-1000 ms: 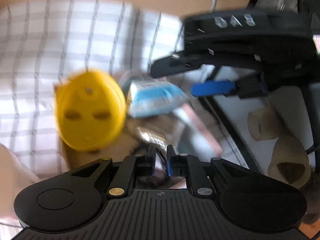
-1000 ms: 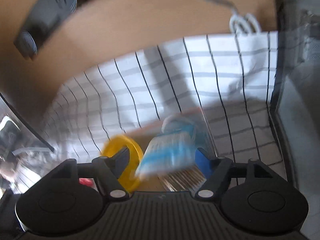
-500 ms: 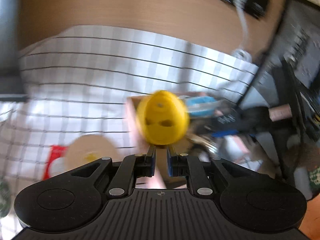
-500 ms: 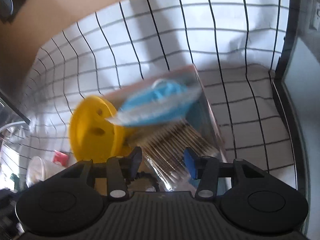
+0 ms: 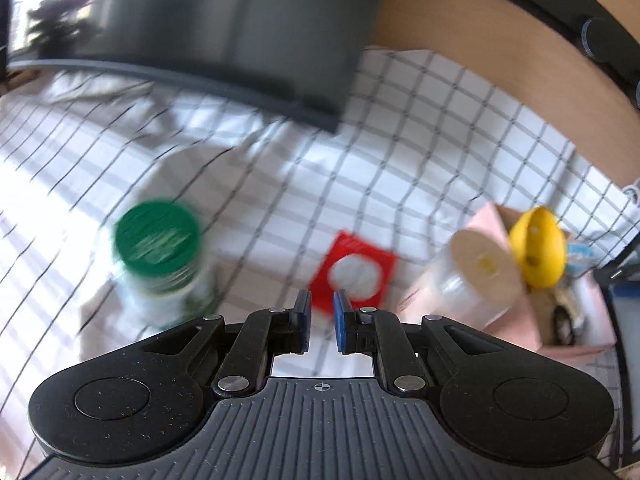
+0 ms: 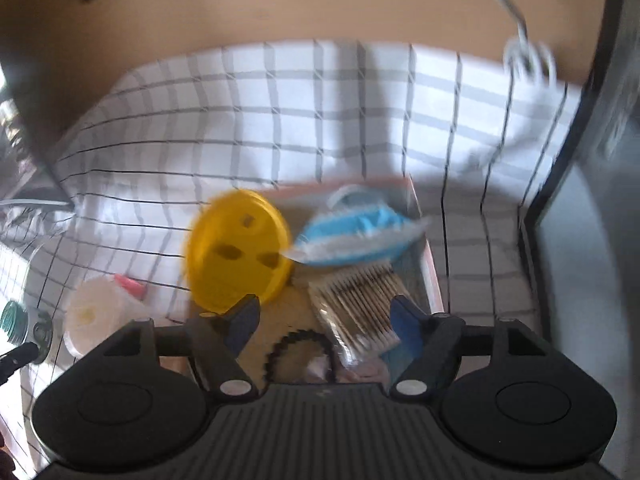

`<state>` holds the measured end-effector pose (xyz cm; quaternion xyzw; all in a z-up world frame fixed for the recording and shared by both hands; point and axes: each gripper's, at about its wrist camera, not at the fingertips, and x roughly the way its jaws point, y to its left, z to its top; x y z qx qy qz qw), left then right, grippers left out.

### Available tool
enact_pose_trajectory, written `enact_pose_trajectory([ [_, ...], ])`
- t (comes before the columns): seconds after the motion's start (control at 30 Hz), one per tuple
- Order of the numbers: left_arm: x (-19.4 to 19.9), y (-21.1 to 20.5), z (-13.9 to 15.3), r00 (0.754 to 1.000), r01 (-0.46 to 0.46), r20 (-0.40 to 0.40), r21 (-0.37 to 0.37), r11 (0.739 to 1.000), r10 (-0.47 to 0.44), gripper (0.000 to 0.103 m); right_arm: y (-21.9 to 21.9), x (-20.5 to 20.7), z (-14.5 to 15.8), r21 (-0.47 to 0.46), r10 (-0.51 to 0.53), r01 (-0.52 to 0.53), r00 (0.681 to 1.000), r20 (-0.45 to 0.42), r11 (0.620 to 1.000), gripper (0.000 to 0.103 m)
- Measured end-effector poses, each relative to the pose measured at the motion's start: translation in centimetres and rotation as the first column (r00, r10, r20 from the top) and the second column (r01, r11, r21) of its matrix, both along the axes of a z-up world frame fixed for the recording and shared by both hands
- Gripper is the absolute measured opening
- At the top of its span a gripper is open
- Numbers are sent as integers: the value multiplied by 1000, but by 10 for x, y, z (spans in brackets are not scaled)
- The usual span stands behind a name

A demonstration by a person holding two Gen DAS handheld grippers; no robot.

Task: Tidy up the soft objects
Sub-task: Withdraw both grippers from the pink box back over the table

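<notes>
A pink box (image 6: 426, 264) on the checked cloth holds a round yellow piece (image 6: 238, 248), a blue and white pack (image 6: 352, 236), a bag of cotton swabs (image 6: 360, 304) and a black scalloped ring (image 6: 298, 350). My right gripper (image 6: 324, 320) is open and empty, just above the box. My left gripper (image 5: 320, 316) has a narrow gap between its jaws and is empty, over the cloth near a red packet (image 5: 354, 274). The box (image 5: 568, 316) and yellow piece (image 5: 538, 254) lie to its right.
A white roll (image 5: 476, 284) leans against the box's left side; it also shows in the right wrist view (image 6: 100, 318). A green-lidded jar (image 5: 160, 256) stands at the left. A dark monitor (image 5: 224, 32) stands behind. A dark panel edge (image 6: 560, 184) runs along the right.
My left gripper has swung left, away from the box, to above the red packet, and opened a little. My right gripper has opened wider and stays above the box.
</notes>
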<state>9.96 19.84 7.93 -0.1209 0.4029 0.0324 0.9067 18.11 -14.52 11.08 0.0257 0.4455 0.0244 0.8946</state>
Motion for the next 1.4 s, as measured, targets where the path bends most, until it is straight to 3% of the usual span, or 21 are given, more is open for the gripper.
enact_pose_trajectory([
  [0.17, -26, 15, -18, 999, -2, -40, 8, 1000, 3, 13, 44, -41, 25, -92, 134, -126, 987, 85, 988, 83],
  [0.43, -46, 25, -27, 998, 49, -47, 2, 999, -48, 13, 124, -70, 33, -127, 304, -297, 952, 34, 946, 83],
  [0.63, -53, 35, -16, 997, 77, -3, -5, 997, -77, 13, 192, -61, 60, -74, 386, -384, 922, 16, 920, 83],
  [0.73, -56, 36, -15, 995, 97, 13, -43, 994, -97, 13, 213, -58, 63, -93, 400, -398, 916, 9, 913, 84],
  [0.9, -47, 15, -25, 978, 204, -4, -144, 968, -207, 13, 194, -74, 46, -119, 393, -390, 919, 6, 913, 84],
  [1.03, -31, -8, -22, 965, 262, 33, -88, 961, -260, 13, 158, -88, 32, -161, 345, -341, 938, -4, 926, 84],
  [1.13, -12, -17, -14, 961, 274, 43, -31, 961, -272, 13, 140, -85, 42, -105, 314, -313, 949, -3, 944, 84],
  [1.2, -6, -19, -5, 958, 279, 63, 0, 960, -278, 13, 136, -73, 67, -32, 285, -284, 958, 31, 958, 84],
  [1.3, -4, -18, 5, 953, 288, 94, 27, 957, -289, 13, 150, -39, 92, 54, 240, -240, 971, 4, 969, 88],
  [1.4, -5, -15, 2, 957, 274, 92, 46, 961, -277, 13, 187, 0, 91, 74, 274, -270, 960, -60, 960, 88],
])
